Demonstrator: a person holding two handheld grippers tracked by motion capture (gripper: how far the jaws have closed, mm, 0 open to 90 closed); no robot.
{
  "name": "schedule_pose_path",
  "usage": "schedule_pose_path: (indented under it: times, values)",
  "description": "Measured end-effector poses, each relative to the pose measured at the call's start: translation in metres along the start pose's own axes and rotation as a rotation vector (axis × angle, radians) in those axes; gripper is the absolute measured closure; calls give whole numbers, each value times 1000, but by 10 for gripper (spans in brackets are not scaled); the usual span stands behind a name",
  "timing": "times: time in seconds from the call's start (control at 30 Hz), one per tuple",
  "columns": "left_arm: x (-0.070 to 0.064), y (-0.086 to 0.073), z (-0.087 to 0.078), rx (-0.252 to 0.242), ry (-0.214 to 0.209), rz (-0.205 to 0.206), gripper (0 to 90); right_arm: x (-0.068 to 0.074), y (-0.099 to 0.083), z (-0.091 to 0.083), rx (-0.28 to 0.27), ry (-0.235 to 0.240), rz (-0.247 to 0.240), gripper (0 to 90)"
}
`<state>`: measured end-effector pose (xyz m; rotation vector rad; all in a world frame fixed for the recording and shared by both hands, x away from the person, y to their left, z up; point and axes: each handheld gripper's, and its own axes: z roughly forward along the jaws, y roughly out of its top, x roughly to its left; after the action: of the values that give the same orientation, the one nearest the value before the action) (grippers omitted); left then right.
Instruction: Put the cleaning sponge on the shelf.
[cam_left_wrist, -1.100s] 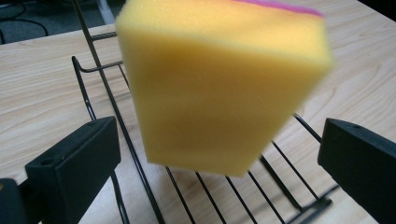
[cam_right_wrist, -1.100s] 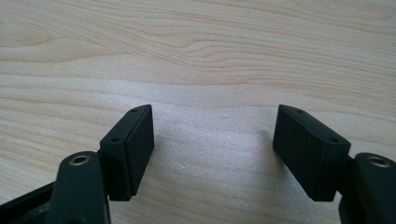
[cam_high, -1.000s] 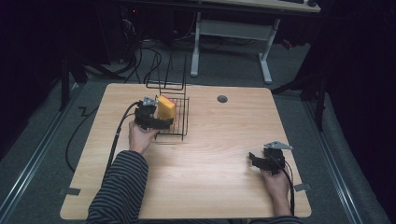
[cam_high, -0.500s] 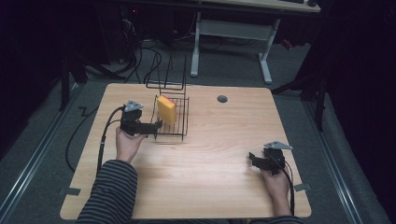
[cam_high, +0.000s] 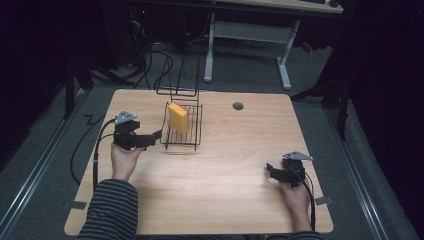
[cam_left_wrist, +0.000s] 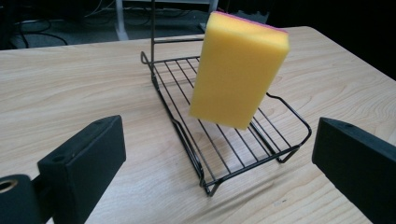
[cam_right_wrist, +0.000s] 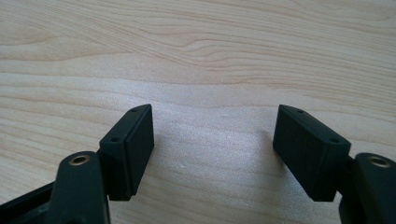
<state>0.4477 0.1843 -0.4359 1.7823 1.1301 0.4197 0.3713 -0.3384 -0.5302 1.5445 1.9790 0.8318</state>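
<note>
A yellow sponge with a pink back stands on edge, leaning, in a black wire rack at the table's back middle. Up close in the left gripper view, the sponge tilts over the rack floor. My left gripper sits just left of the rack, open, nothing between its jaws; the same gripper faces the rack. My right gripper rests open on the table near the front right, and this gripper looks down at bare wood.
The wooden table has a round cable hole at the back. A tall wire loop rises behind the rack. Cables trail off the table's left side. A desk frame stands beyond the table.
My left gripper let go of the sponge, which now stands in the rack, and drew back to the left, open. The right gripper has not moved.
</note>
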Motion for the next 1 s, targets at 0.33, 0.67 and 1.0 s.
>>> schedule_pose_path:
  times: [0.33,0.67,1.0]
  values:
    - [7,-9,-21,-22,32,-12,49,0,0,0,-2,-2,-2,294]
    - [12,-18,-37,-37,59,-12,55,0,0,0,-1,-2,-5,293]
    - [21,-26,-53,-54,87,-42,59,0,0,0,0,-3,-4,293]
